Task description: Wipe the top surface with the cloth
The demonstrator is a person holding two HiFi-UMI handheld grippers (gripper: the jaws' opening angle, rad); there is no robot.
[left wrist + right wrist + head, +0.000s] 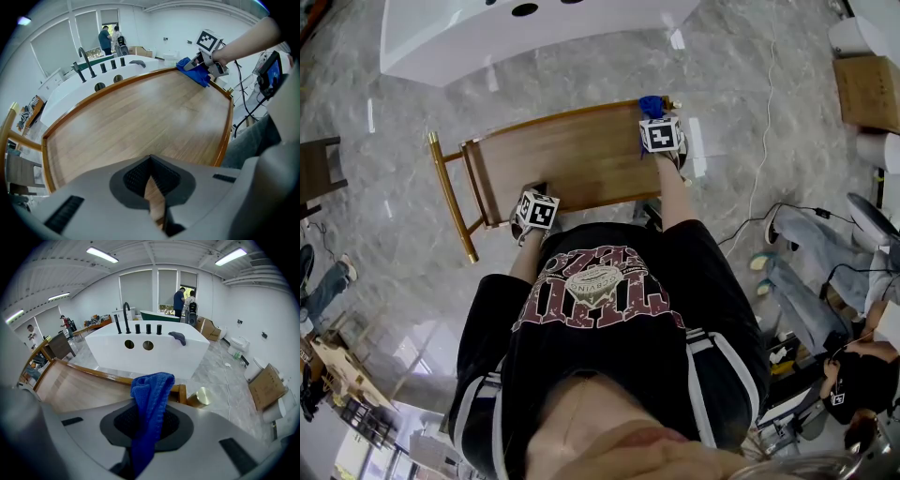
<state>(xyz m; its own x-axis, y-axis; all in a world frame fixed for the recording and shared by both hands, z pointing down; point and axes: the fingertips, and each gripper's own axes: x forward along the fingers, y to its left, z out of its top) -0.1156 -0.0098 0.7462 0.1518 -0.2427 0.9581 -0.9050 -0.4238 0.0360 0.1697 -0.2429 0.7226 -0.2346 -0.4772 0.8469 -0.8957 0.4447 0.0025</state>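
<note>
The person's black T-shirt [598,286] carries large block lettering around a crest, seen upside down and creased, and I cannot read it. The cubes on both tongs bear only black-and-white square patterns, no words.

The blue cloth [151,397] is clamped in the right tongs [147,423]: their two sides are pressed onto it, and its bunched end sticks out past the tips. The right tongs sit at the far right corner of the wooden counter [572,155], and the cloth hangs over the rim there, just beside a brass-coloured cap [202,397] on the frame's corner post.

The left tongs [150,161] are drawn together at the tips and grip nothing; only a sliver of wood shows through the slit behind them. They rest at the counter's near left edge, well apart from the cloth, which shows across the board by the right one's marker cube [209,40].

Beyond the counter stands a white bathtub [145,350] with black taps.
</note>
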